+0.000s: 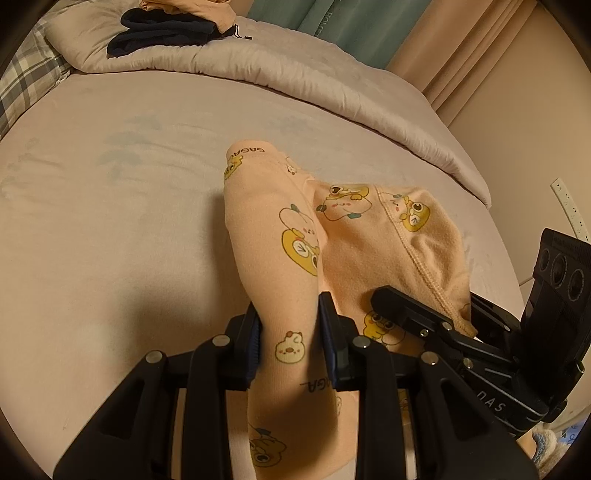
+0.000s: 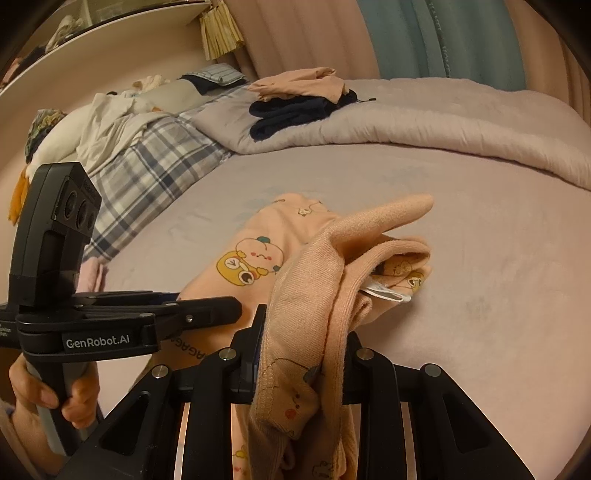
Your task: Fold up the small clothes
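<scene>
The wide pale-pink bedsheet (image 1: 110, 229) lay bare around the peach cartoon-print child's garment (image 1: 347, 236) at its near middle. A folded grey quilt (image 1: 295, 77) carried dark folded clothes (image 1: 162, 31). The left gripper (image 1: 291, 332) and right gripper (image 2: 299, 343) each pinched a bunch of the garment.

Garment's (image 1: 280, 369) lower end cut off

Peach cartoon-print garment (image 1: 273, 236) as I hold it: bunched, partly lifted off the pale bedsheet (image 1: 110, 221), fleecy lining exposed.
</scene>
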Available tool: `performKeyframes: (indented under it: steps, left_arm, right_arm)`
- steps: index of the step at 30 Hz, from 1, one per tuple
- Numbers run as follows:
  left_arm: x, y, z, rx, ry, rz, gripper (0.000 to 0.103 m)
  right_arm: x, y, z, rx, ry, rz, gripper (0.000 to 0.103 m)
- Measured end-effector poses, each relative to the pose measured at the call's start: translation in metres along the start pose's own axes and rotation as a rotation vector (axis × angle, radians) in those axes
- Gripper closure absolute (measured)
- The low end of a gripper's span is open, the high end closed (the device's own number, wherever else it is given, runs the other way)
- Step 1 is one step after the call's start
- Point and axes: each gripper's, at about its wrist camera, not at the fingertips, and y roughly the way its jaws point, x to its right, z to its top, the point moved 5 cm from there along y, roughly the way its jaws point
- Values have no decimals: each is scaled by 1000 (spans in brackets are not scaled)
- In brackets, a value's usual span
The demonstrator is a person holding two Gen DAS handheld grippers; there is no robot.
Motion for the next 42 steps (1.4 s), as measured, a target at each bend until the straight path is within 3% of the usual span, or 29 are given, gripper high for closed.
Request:
performKeyframes:
  steps: [24,42]
  left_arm:
    - [2,7,-3,6,-2,20,76]
    - [-1,3,15,71,25,41,76]
  right_arm:
    - [0,11,-1,-14,6,-10,74]
    - [2,18,14,32,-24,-16,74]
